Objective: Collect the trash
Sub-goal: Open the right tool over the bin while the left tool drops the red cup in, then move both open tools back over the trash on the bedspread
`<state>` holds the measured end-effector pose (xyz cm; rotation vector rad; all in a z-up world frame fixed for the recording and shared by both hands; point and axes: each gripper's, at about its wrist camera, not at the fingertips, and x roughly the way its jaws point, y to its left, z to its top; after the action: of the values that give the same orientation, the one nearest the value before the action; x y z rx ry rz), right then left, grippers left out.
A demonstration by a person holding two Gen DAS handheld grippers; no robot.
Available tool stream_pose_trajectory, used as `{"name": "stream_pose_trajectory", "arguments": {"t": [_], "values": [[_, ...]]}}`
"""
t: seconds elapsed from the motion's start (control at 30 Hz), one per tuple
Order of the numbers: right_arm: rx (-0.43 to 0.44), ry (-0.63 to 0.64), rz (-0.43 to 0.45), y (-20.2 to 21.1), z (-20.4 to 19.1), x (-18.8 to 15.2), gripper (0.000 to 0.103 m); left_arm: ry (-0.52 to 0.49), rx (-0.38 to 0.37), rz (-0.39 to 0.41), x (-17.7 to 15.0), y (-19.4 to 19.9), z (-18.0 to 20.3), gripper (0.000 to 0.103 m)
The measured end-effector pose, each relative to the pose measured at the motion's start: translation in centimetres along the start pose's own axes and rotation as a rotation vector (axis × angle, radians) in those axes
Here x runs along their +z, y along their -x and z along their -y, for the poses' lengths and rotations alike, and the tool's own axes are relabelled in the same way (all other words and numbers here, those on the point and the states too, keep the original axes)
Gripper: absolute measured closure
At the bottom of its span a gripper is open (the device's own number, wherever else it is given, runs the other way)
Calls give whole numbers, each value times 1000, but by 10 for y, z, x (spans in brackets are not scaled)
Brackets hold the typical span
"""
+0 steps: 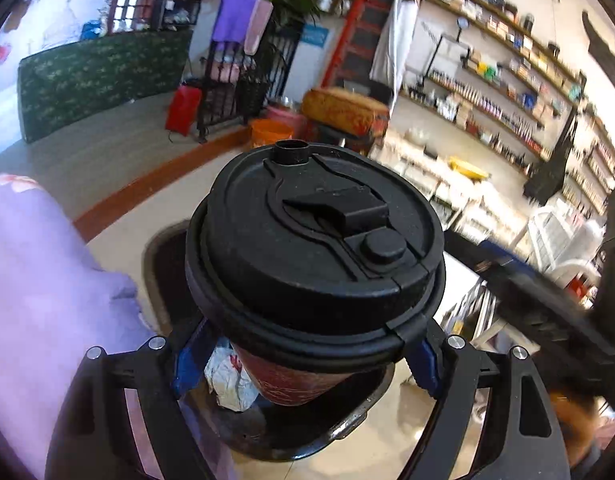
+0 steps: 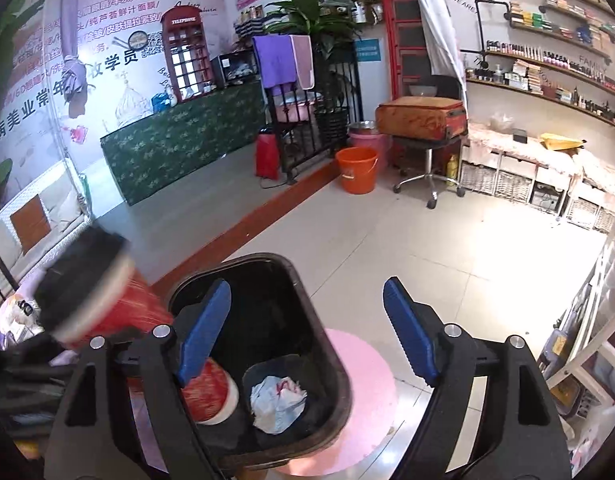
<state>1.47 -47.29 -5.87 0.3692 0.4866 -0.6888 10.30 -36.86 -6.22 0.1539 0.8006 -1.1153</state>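
Indoors, pale tiled floor (image 2: 447,248), black bin (image 2: 291,344) on pink mat (image 2: 367,376), stocked wall shelves (image 2: 547,64).

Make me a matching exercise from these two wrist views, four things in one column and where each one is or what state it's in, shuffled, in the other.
Things
1. lidded red cup
2. lidless red cup
3. crumpled paper
4. right gripper

Places or states
A. open, nothing between its fingers
B. lying on its side in the black bin
C. clamped in the left gripper above the bin
D. resting at the bottom of the bin, next to a cup

Pairs: 1-C, 2-B, 3-D, 4-A
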Motion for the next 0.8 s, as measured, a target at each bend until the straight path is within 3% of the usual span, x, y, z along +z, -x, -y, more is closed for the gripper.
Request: {"name": "stream_pose_trajectory", "arguments": {"t": [0.17, 0.23, 0.43, 0.6, 0.8], "values": [[-16, -7, 13, 7, 9, 8, 25, -25, 20, -82, -3, -21, 3, 20], [-21, -12, 23, 10, 12, 11, 25, -29, 20, -92, -4, -19, 3, 6], [-24, -16, 52, 15, 9, 19, 23, -57, 31, -85, -17, 3, -1, 6], [19, 6, 47, 17, -5, 23, 23, -3, 36, -69, -28, 33, -17, 6], [99, 63, 20, 13, -39, 19, 23, 17, 124, 17, -43, 94, -37, 6]]}}
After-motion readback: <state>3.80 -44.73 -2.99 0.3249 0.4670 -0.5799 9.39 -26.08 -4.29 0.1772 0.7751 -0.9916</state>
